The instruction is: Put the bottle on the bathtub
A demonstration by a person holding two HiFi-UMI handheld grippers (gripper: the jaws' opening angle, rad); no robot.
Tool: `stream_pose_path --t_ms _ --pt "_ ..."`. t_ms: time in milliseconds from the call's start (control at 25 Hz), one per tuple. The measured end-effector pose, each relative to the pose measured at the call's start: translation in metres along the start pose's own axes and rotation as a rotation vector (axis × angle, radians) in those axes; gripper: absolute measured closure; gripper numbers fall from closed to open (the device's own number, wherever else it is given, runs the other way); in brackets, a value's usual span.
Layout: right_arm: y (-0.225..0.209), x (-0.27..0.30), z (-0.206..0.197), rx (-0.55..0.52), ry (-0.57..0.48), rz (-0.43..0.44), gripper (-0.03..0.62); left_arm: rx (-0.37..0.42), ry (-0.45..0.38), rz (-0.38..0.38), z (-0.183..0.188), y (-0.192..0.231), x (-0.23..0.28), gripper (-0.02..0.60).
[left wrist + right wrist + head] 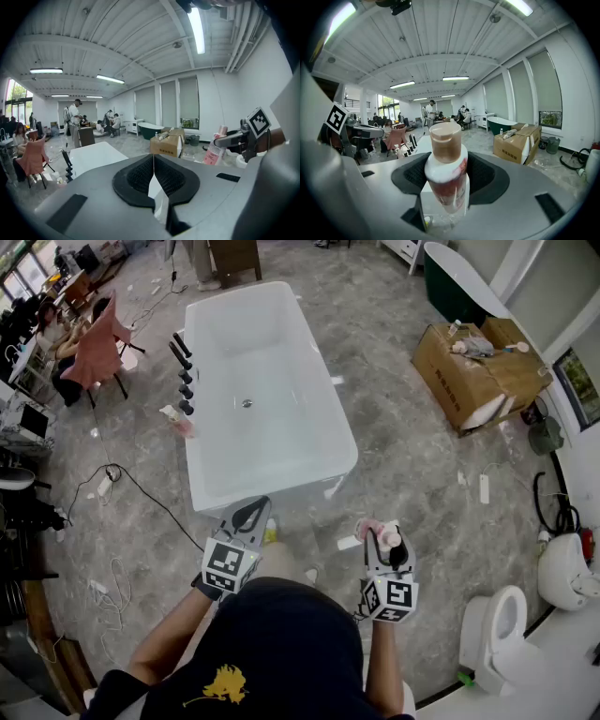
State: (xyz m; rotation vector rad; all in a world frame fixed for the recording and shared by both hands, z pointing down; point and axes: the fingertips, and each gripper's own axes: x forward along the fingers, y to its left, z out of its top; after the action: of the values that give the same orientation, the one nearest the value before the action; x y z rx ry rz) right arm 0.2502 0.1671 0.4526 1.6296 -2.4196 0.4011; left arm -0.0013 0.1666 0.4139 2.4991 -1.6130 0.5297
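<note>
Dead ahead: bathtub (281, 486), long axis running away. Along its left rim, a row of taps (183, 376). Just before its near end, left tool (247, 517); right of that, right tool (381, 536) with bottle (369, 529) between the jaws. Far right: cardboard box (469, 381). Near right: toilet (502, 634). Far left: chair (98, 351).

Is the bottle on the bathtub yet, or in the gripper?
In the gripper: the right gripper is shut on the bottle, held in the air short of the bathtub.

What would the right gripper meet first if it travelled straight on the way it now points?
Probably the bathtub, just ahead of the right gripper and its bottle; depth is unclear.
</note>
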Motion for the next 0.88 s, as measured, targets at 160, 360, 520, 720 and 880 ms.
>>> stream_pose_path --t_ms 160,360,520,720,880 --pt "-0.009 -0.006 -0.005 -0.011 0.017 0.017 0.361 0.003 0.018 -0.001 0.000 -0.014 -0.002 0.561" --pt "-0.017 0.019 -0.006 -0.040 0.052 0.063 0.361 -0.012 0.059 0.032 -0.009 -0.005 0.007 0.561" --pt "-0.021 0.054 -0.002 -0.063 0.098 0.099 0.361 -0.048 0.073 0.054 -0.020 0.010 0.030 0.561" --pt "-0.021 0.105 0.018 -0.067 0.125 0.139 0.362 -0.118 0.063 0.087 -0.021 0.047 0.069 0.561" --pt "-0.027 0.149 0.033 -0.143 0.157 0.177 0.362 -0.160 0.035 0.123 -0.011 0.079 0.104 0.561"
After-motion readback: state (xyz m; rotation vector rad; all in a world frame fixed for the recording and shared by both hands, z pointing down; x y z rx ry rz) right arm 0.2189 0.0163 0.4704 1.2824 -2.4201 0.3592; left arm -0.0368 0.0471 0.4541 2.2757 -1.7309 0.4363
